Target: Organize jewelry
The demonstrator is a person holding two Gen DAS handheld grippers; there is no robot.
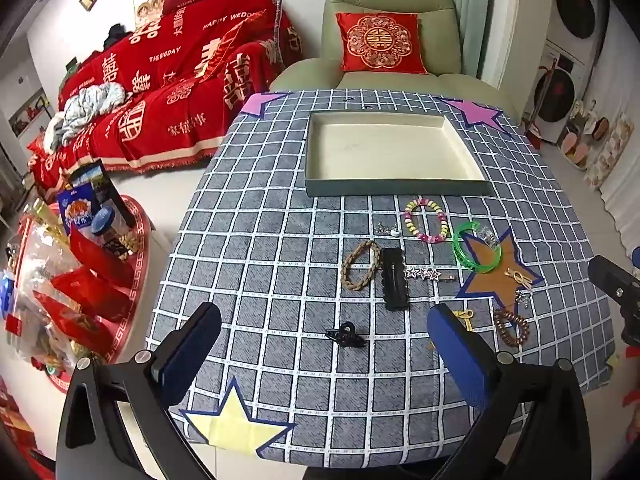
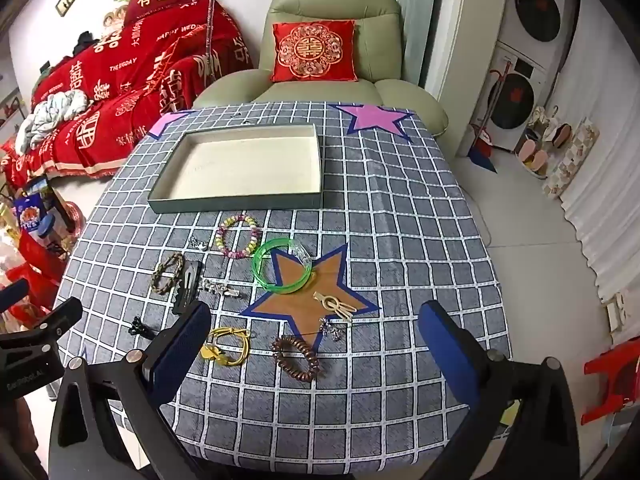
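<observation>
Several pieces of jewelry lie loose on the checked tablecloth in front of a shallow cream-lined tray [image 1: 320, 190] [image 2: 236, 203], which holds nothing. Among them are a bead bracelet [image 1: 426, 220] [image 2: 238, 237], a green bangle [image 1: 476, 250] [image 2: 282, 266], a braided rope bracelet [image 1: 362, 264] [image 2: 168, 272], a black hair clip [image 1: 394, 278] [image 2: 187, 286], a small black claw clip [image 1: 346, 335] [image 2: 140, 327], a brown coil hair tie [image 1: 511, 327] [image 2: 298, 357] and a yellow hair tie [image 2: 228, 346]. My left gripper [image 1: 324, 360] hovers open above the near table edge. My right gripper [image 2: 316, 354] is open too, over the coil tie.
A green armchair [image 1: 384, 36] with a red cushion stands behind the table. A red-covered sofa [image 1: 160, 92] runs along the left. Snack bags and tins crowd a low red table [image 1: 80, 272] at the left. Washing machines [image 2: 524, 80] and a red stool [image 2: 612, 376] stand to the right.
</observation>
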